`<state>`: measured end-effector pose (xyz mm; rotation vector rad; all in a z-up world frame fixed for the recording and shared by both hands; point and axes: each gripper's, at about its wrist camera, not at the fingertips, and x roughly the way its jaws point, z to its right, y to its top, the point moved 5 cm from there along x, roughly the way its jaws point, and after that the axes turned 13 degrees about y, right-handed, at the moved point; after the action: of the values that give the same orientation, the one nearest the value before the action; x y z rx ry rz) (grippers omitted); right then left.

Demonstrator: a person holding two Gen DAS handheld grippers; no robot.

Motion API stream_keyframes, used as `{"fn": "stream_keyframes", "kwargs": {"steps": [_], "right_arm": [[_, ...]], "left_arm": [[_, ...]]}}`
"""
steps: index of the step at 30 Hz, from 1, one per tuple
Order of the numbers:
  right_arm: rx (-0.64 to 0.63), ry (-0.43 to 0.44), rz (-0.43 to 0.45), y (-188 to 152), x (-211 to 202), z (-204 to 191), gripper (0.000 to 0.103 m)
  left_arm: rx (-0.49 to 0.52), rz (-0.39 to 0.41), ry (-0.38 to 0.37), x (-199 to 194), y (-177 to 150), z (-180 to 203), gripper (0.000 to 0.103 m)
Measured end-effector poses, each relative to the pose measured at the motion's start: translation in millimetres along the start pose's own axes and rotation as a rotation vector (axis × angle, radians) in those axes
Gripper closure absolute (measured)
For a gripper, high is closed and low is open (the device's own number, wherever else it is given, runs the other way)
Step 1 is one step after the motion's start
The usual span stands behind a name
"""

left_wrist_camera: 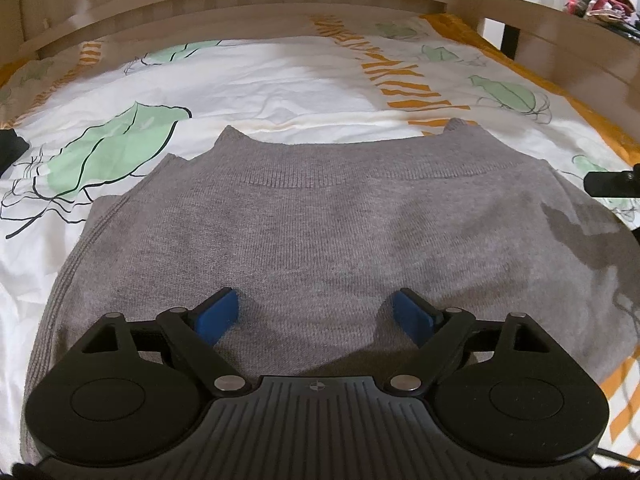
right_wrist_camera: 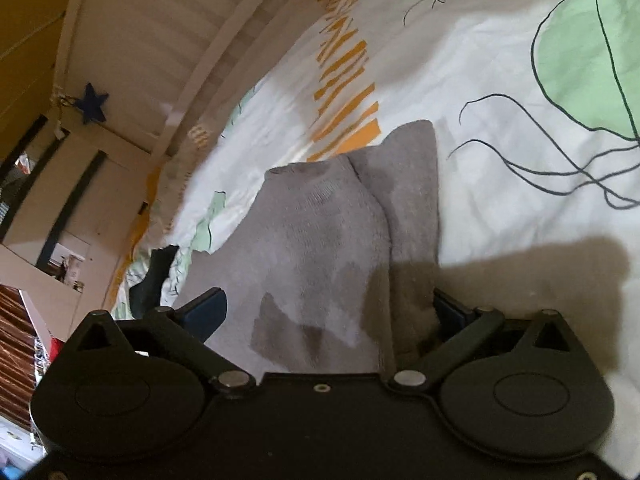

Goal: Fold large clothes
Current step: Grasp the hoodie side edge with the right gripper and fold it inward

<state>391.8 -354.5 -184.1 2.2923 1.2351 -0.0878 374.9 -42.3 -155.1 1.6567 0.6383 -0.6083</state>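
- The left gripper hangs over the near part of the grey knitted sweater, its jaws spread wide with bare knit between the blue pads; they press on nothing.
- The sweater lies on the bed, on the white cotton bedsheet printed with green jellyfish and orange stripes. It looks already folded into a broad, flat packet, with the ribbed band running across its far part and two small corners poking up at the far edge.
- My guess is that the step in hand is letting go after a fold and squaring the packet. To do it well, lift both sets of jaws straight off so the soft knit is not dragged, then press the layers flat from the middle outwards.
- The knit is fine, matte and limp; it will sag and slide rather than hold a crease, so edges want lining up before any further fold.
- The right gripper sits at the sweater's side edge, tilted, jaws as wide as they go. The stacked grey layers lie between the pads without being pinched.
- Past the bed stands the pale wooden slatted bed frame.
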Motion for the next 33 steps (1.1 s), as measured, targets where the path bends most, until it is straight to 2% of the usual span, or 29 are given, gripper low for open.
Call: {"fn": "stream_keyframes", "kwargs": {"steps": [6,11,15,20,23,25,27,31,33], "right_arm": [[-0.033,-0.009,-0.002,-3,1,-4,0.000],[-0.042,0.003,-0.002,-4,-2,-3,0.000],[-0.061,0.011,-0.005,-7,-6,-4,0.001],[-0.059,0.003,-0.012,-12,-14,-7,0.001],[-0.041,-0.001,-0.018,-19,-22,-9,0.001],[-0.024,-0.005,-0.028,-23,-26,-11,0.001],[-0.015,-0.014,-0.039,-28,-32,-13,0.001],[0.002,-0.029,-0.070,-42,-41,-19,0.001],[-0.009,-0.028,-0.079,-45,-42,-20,0.001]], "left_arm": [[-0.014,-0.001,-0.010,-3,0,-2,0.016],[-0.090,0.020,-0.112,-26,-7,-26,0.018],[-0.182,0.044,-0.095,-50,-23,-64,0.018],[-0.364,0.032,-0.041,-63,-36,-131,0.018],[-0.400,0.029,0.001,-64,-39,-159,0.018],[-0.403,0.012,-0.003,-60,-38,-170,0.018],[-0.394,-0.039,-0.028,-49,-41,-174,0.018],[-0.421,-0.154,-0.157,-20,-52,-167,0.018],[-0.432,-0.141,-0.198,-12,-52,-161,0.017]]}}
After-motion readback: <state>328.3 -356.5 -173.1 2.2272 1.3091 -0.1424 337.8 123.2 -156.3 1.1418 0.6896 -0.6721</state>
